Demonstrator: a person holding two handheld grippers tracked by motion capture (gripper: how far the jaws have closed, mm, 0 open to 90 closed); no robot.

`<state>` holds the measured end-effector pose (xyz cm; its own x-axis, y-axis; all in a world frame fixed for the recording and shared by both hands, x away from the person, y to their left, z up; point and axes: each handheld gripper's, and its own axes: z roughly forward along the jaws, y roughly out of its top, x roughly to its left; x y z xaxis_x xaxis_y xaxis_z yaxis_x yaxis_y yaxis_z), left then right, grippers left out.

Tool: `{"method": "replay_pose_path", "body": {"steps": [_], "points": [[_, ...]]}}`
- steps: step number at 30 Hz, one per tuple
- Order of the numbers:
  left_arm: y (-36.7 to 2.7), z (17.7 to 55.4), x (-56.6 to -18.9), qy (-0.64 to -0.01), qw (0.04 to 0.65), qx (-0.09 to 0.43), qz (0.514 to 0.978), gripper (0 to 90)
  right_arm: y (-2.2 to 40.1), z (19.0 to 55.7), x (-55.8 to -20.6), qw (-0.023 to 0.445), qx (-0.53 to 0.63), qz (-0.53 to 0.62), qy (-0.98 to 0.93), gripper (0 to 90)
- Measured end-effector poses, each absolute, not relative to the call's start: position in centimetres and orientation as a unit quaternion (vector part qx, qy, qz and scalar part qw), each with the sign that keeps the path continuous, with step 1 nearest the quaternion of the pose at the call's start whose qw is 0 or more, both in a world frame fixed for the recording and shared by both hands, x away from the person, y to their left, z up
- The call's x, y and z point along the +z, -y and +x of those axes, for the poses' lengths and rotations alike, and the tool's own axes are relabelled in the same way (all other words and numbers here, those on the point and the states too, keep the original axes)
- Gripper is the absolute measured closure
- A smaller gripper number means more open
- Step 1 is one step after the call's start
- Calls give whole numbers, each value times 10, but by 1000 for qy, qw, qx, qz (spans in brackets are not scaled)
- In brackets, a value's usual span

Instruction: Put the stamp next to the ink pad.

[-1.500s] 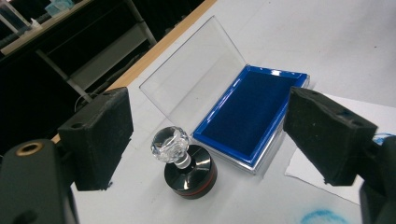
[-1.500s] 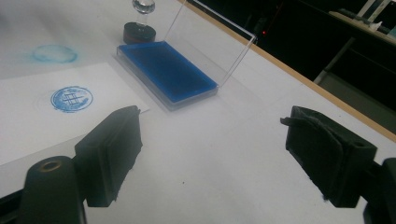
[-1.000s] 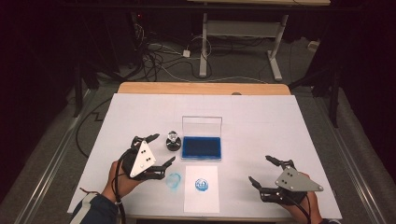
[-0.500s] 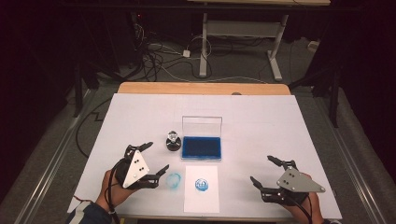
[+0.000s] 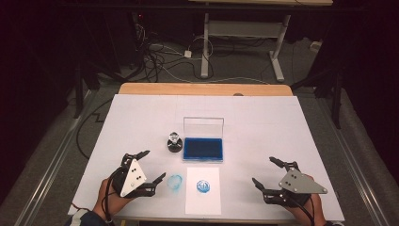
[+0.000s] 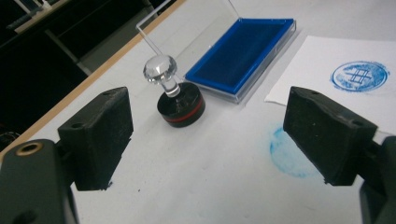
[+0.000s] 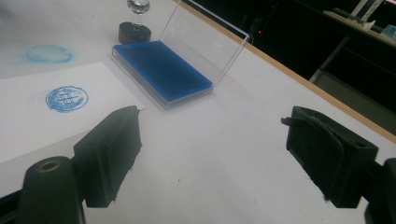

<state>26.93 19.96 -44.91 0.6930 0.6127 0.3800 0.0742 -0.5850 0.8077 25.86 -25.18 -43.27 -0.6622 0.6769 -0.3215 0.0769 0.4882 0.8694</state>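
Here your left gripper (image 5: 148,165) sits at 7 o'clock on the table (image 5: 263,117), jaws wide, holding nothing. The stamp (image 5: 175,141) stands upright just left of the ink pad (image 5: 203,149), near centre, at about 1 o'clock from that gripper and apart from it. A blue smudge (image 5: 174,182) lies just right of its jaws. Your right gripper (image 5: 268,172) rests at 5 o'clock, jaws wide, empty. The stamped paper (image 5: 203,189) lies between both grippers, at 6 o'clock.
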Motion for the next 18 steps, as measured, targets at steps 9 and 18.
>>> {"method": "replay_pose_path", "body": {"steps": [9,18], "points": [[-211,266,-463,-221,394,325,831,150,252,259,-434,332,447,237,-796,178],[-219,263,-475,-234,380,317,837,150,252,258,-436,328,447,239,-797,178]]}}
